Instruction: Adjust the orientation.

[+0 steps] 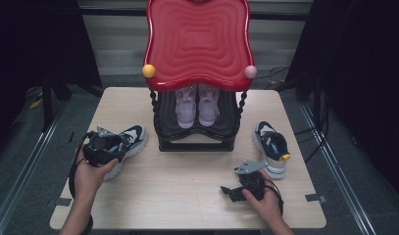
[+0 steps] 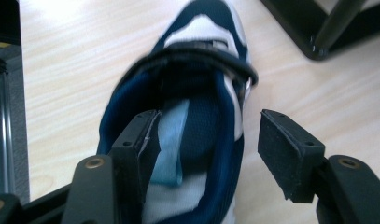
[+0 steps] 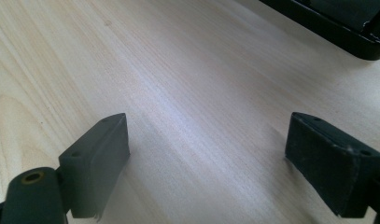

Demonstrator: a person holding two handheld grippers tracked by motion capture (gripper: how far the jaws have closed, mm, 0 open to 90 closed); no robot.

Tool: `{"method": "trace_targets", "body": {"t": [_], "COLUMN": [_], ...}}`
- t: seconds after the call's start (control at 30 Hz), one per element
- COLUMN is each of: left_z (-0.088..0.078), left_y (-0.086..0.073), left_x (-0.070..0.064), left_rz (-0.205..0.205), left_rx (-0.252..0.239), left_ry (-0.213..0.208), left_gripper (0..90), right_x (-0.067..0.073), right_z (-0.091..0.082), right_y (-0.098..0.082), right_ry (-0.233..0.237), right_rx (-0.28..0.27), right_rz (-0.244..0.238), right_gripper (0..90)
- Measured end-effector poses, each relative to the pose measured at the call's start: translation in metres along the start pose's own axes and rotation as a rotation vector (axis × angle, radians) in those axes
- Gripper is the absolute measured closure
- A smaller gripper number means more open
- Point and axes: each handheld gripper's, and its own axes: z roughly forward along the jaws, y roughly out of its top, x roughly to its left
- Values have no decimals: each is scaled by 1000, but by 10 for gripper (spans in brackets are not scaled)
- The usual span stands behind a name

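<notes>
Nearest, at about five o'clock on the table (image 1: 187, 196), we see the right gripper (image 1: 226, 191) with its jaws spread wide over bare wood. At nine o'clock the left gripper (image 2: 208, 149) stands over the navy-and-white sneaker (image 2: 197, 93), jaws apart: one inside the shoe's opening, one outside its wall, neither pressing. Farther off, at three o'clock, lies its mate (image 1: 271, 147); at twelve, the shoe rack (image 1: 197, 137).
</notes>
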Motion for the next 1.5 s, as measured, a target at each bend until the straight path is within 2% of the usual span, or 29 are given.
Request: {"method": "trace_targets", "body": {"t": [0.07, 0.27, 0.33, 0.37, 0.53, 0.67, 0.73, 0.77, 0.8, 0.87, 0.9, 0.97, 1.03, 1.1, 1.13, 1.37, 1.5], "left_z": [-2, -6, -7, -7, -7, -3, -3, -3, -2, -2, -1, 0, 0, 2, 5, 16, 23], "left_y": [-2, -4, -4, -4, -5, -7, -7, -7, -6, -5, -5, -2, 0, 1, 4, 20, 28], "left_x": [-4, -8, -11, -11, -9, -8, -8, -7, -6, -4, -3, -2, -3, -3, -4, -17, -24], "left_rz": [20, 8, 17, 28, 30, 70, 89, 89, 74, 83, 66, 41, 34, 16, -18, -58, -51], "left_rx": [3, 1, 11, 10, 17, 27, 39, 44, 44, 59, 57, 62, 71, 61, 35, 1, 7], "left_ry": [-4, -49, -56, -55, -63, -48, -25, -22, -29, -21, -24, -29, -23, -26, -40, -43, -40], "left_gripper": [390, 392, 383, 377, 372, 363, 418, 501, 566, 685, 722, 743, 752, 754, 755, 760, 757], "right_x": [0, 0, 0, 0, 0, 0, 0, 0, 0, 0, 0, 0, 0, 0, 0, 0, 0], "right_z": [0, 0, 0, 0, 0, 0, 0, 0, 0, 0, 0, 0, 0, 0, 0, 0, 0], "right_y": [0, 0, 0, 0, 0, 0, 0, 0, 0, 0, 0, 0, 0, 0, 0, 0, 0], "right_ry": [0, -1, -1, 0, -1, 0, 0, 0, -1, -1, -1, 0, 0, 0, 0, 2, 2], "right_rx": [1, 1, 1, 1, 1, 1, 1, 1, 1, 1, 1, 2, 1, 2, 2, 1, 1], "right_rz": [-1, -1, -1, 0, 0, -2, 0, 0, -1, 0, 0, 0, 0, 1, 1, 1, 2], "right_gripper": [129, 129, 129, 129, 129, 129, 129, 129, 129, 129, 129, 129, 129, 129, 129, 130, 131]}}
